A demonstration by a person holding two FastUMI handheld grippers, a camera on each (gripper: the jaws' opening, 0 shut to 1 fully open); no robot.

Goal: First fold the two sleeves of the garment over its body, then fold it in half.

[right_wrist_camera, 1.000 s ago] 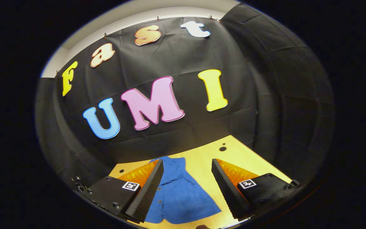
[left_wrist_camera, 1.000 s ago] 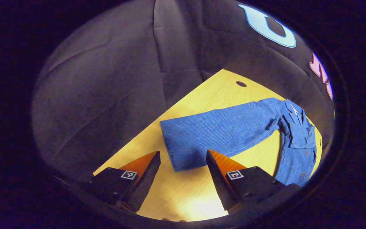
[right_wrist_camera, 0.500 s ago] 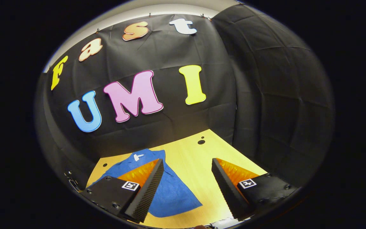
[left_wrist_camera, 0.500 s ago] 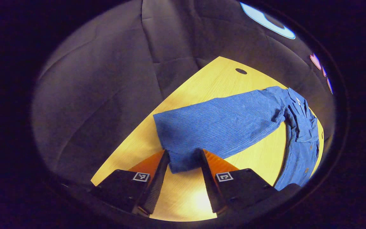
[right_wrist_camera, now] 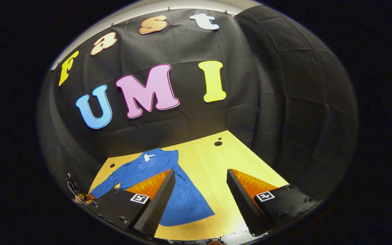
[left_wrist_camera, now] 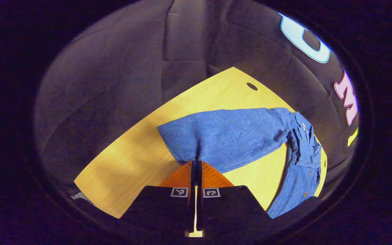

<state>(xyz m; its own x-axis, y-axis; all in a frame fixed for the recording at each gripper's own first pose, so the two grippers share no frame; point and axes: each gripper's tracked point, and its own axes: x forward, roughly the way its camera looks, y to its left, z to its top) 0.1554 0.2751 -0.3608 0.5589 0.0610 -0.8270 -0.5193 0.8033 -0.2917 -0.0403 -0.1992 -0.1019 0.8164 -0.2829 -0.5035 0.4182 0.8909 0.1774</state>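
the garment (left_wrist_camera: 250, 136), a blue ribbed shirt with buttons down its front, lies spread on the yellow bench (left_wrist_camera: 124, 170), one sleeve (left_wrist_camera: 223, 136) stretched out flat from the body toward the bench's near corner. the left gripper (left_wrist_camera: 196, 162) is clenched at the cuff end of that sleeve, its two fingers drawn almost together with only a thin slit between them, and the cloth edge appears to be pinched there. in the right gripper view the right gripper (right_wrist_camera: 199, 183) hangs released, fingers wide apart above the bench, with the garment's other sleeve (right_wrist_camera: 185, 200) lying just by its left finger and the collar (right_wrist_camera: 148, 157) farther off toward the booth wall. the fabric looks soft, light and limp, with some texture that should resist slipping; it will drape and drag rather than hold a shape. the cuff seems a sound place to hold, since lifting there lets the sleeve trail and hinge at the shoulder over the body. a pinch that catches only one layer could let the cuff twist or bunch, so a low, slow carry toward the button line seems wise.
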